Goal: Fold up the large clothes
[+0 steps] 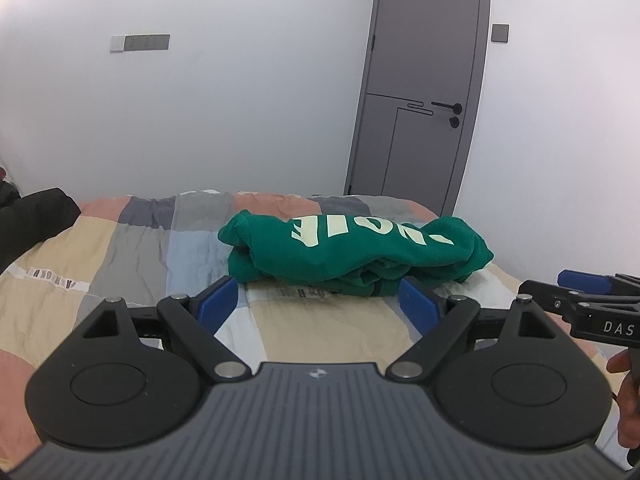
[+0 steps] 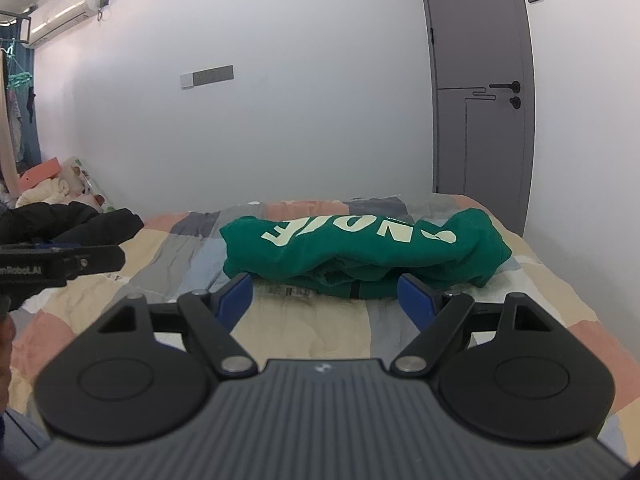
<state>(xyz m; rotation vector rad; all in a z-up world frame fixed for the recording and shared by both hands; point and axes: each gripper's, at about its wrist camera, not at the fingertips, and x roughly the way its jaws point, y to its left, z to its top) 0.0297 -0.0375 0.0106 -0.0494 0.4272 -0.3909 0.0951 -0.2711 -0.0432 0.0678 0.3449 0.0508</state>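
Note:
A green sweatshirt (image 1: 352, 250) with pale lettering lies bunched in a loose heap on the patchwork bedspread (image 1: 132, 248), seen again in the right wrist view as the sweatshirt (image 2: 360, 250). My left gripper (image 1: 318, 304) hovers just short of the heap's near edge, its blue pads wide apart with only bedspread between them. My right gripper (image 2: 326, 298) stands likewise open in front of the heap, nothing between its pads. The right gripper's side (image 1: 592, 300) shows at the right edge of the left wrist view; the left gripper's side (image 2: 60, 266) shows at the left edge of the right wrist view.
A dark garment (image 2: 72, 220) lies on the bed's left side, with pillows and soft things (image 2: 60, 184) behind it. A grey door (image 1: 424, 92) stands beyond the bed's far right corner. White wall backs the bed. A hand (image 1: 624, 364) holds the right gripper's handle.

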